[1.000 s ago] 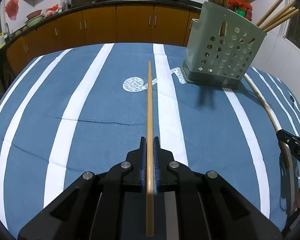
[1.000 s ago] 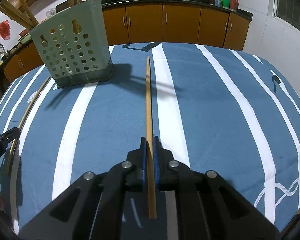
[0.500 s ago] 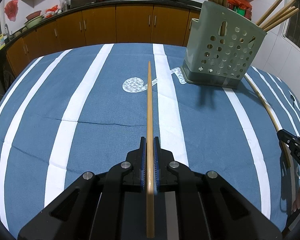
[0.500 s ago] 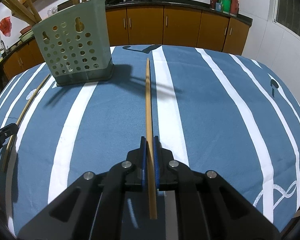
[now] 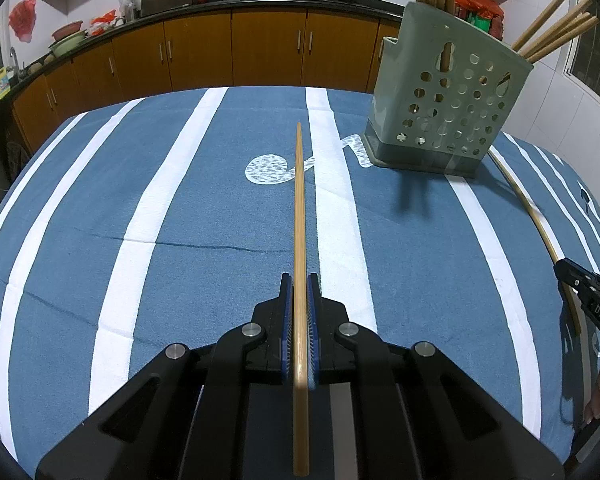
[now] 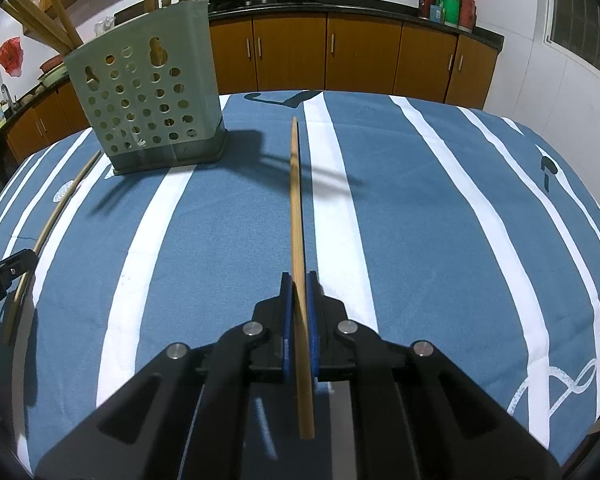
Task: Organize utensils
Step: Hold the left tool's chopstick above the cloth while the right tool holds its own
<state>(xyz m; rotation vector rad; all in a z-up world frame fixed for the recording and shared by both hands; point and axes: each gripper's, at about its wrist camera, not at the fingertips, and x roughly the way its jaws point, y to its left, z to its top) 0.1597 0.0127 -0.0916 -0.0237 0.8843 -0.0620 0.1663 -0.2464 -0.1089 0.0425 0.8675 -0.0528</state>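
Broad striped cloth [image 5: 220, 216] lies open ahead of both tools, running to the table's far edge below brown cabinets [image 5: 236, 52]. The left tool [image 5: 299, 280] is clamped on a chopstick [image 5: 299, 208] that points straight ahead, away from the camera; the right tool [image 6: 296, 278] grips another chopstick [image 6: 295, 200] the same way. Both sticks hang above the cloth. A perforated green holder [image 5: 448, 108], sticks leaning out of it, stands on the table between the tools.
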